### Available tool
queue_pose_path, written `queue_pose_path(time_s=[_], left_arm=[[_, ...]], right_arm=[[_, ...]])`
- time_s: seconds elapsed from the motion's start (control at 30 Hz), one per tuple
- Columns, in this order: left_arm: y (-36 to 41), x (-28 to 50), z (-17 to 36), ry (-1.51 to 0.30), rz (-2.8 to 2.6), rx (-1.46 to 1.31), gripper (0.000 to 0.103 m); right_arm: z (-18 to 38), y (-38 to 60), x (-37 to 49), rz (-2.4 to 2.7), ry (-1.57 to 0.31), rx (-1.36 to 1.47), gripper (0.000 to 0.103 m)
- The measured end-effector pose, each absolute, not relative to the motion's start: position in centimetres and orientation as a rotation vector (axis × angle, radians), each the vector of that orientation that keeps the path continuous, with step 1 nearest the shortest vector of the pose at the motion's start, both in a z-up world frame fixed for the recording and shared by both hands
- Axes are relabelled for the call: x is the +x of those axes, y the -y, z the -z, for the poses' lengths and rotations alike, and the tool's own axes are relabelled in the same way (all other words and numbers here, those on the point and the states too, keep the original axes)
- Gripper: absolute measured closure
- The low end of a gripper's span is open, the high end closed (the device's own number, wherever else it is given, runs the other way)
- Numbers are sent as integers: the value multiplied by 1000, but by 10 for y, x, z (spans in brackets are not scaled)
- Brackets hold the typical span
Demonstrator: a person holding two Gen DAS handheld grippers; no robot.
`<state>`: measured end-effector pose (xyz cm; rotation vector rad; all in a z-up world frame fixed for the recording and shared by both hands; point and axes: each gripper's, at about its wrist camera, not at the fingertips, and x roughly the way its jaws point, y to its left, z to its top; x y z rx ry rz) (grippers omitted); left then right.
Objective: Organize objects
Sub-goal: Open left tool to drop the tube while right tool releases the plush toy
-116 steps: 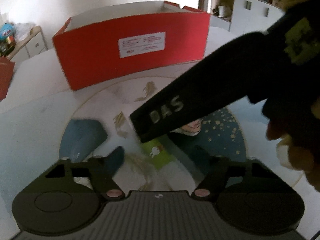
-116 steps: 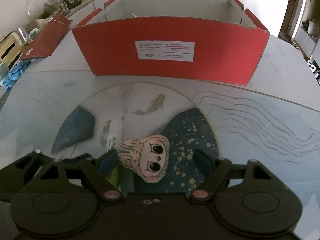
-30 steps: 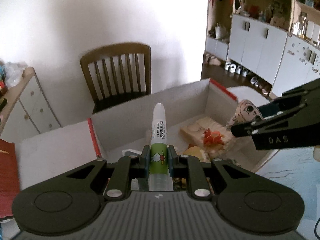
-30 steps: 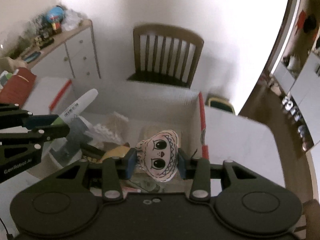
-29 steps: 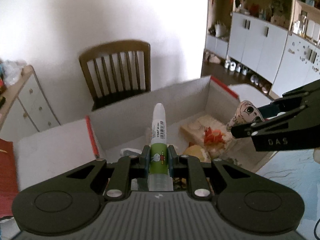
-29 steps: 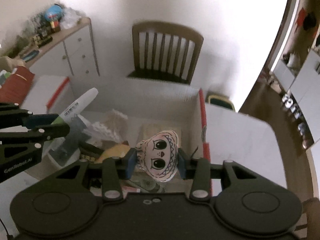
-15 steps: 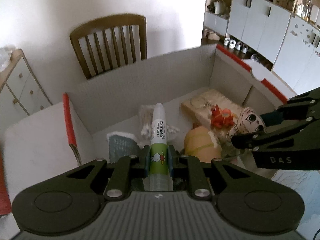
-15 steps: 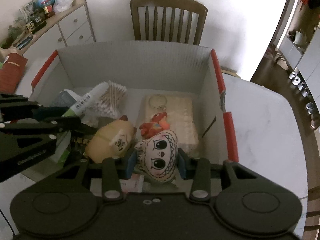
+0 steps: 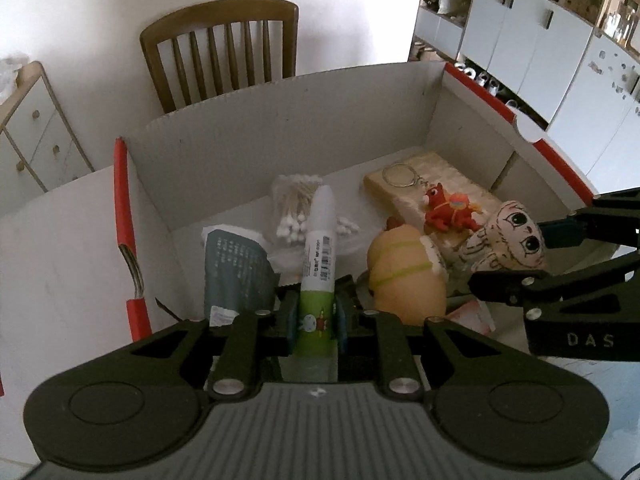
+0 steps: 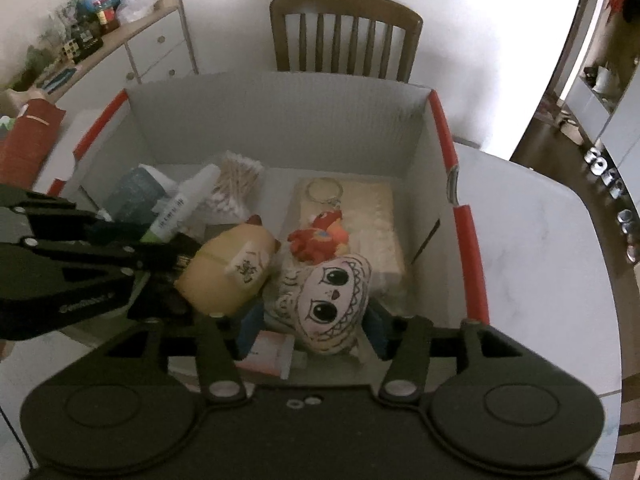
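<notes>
My left gripper is shut on a white and green tube and holds it over the left part of the red cardboard box. My right gripper is shut on a doll-face plush over the box's near right part; the plush also shows in the left wrist view. The tube also shows in the right wrist view, as does the box.
In the box lie a yellow plush, a red keychain figure on a cream pad, cotton swabs, a grey-blue packet and a pink card. A wooden chair stands behind the box.
Both grippers have come down and forward over the box with their objects still held. The box contents look nearer and larger than half a second ago.
</notes>
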<state>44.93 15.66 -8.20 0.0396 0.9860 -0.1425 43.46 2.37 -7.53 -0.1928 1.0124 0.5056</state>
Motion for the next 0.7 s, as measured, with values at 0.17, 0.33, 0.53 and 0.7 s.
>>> queue_pose_path(time_s=[0.17,0.33,0.53,0.7], left_arm=[[-158,443,77,-965,138,10,80],[-162,434,67,-933,140,-9,80],[-165,416,49,-889,136,-26,80],[-162,395,30,-827,122,12,80]], right_arm=[[64,-18,431,-508,-986,-196,41],[51,-7,426,-505,-957,-171,41],[30,6,417,-534,-906,-138,40],[15,13,402,-578,-860,-129,38]])
